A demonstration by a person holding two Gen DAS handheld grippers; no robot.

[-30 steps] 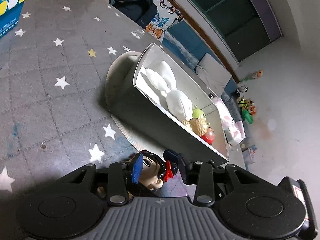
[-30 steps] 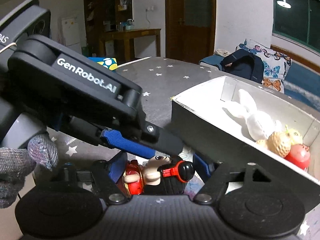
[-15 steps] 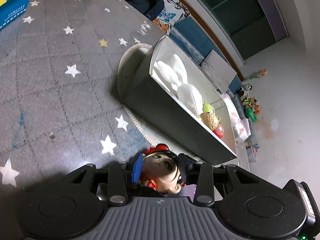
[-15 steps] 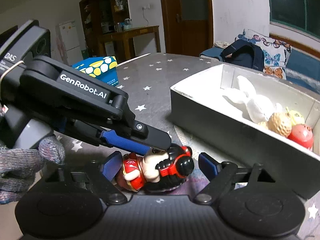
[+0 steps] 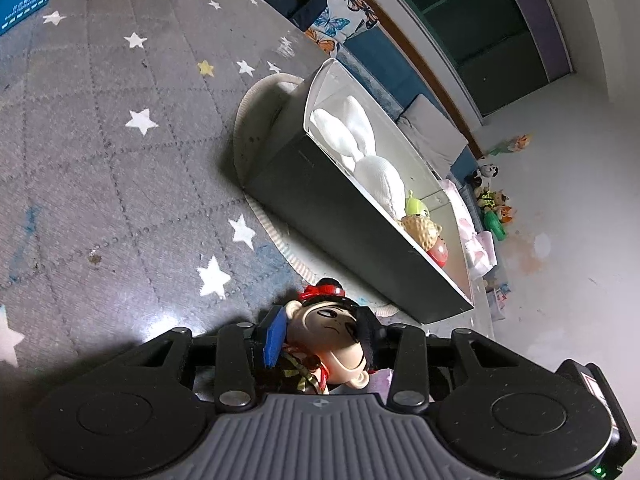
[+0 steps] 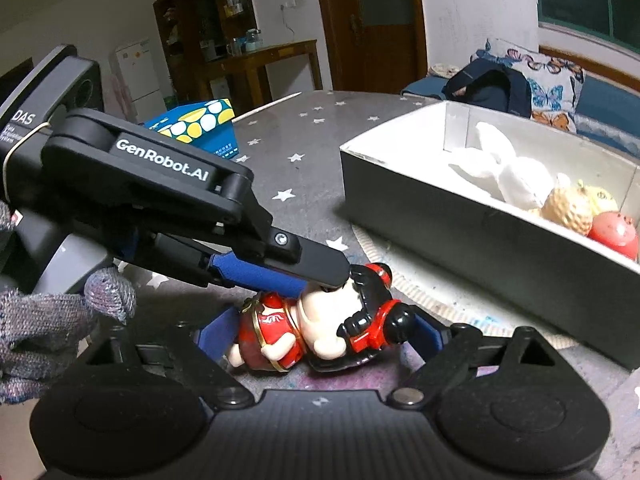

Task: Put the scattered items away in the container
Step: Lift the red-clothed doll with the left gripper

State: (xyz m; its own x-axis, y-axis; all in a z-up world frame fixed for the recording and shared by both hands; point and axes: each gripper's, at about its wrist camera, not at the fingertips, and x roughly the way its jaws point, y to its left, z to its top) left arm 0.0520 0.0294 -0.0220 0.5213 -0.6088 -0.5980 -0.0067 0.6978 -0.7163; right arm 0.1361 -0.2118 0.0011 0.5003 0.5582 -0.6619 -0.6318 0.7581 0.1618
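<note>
1. On the star-patterned mat point(image 5: 100, 152), the left gripper point(image 5: 322, 334) clamps the doll figurine point(image 5: 332, 336) by its head.
2. Right gripper point(image 6: 320, 330) is spread wide around the figurine, beside the box point(image 6: 480, 240) holding a plush rabbit point(image 6: 508, 176).

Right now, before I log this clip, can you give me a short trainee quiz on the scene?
1. True or false: the left gripper has its fingers shut on the head of the red-clad, black-haired toy figurine.
2. Where does the white plush rabbit lie? A. in the grey rectangular box; B. on the star-patterned mat; C. on the blue sofa.
3. Fill in: the figurine is ___ the box (inside/outside).

Key: 1 true; 2 A; 3 outside.
</note>
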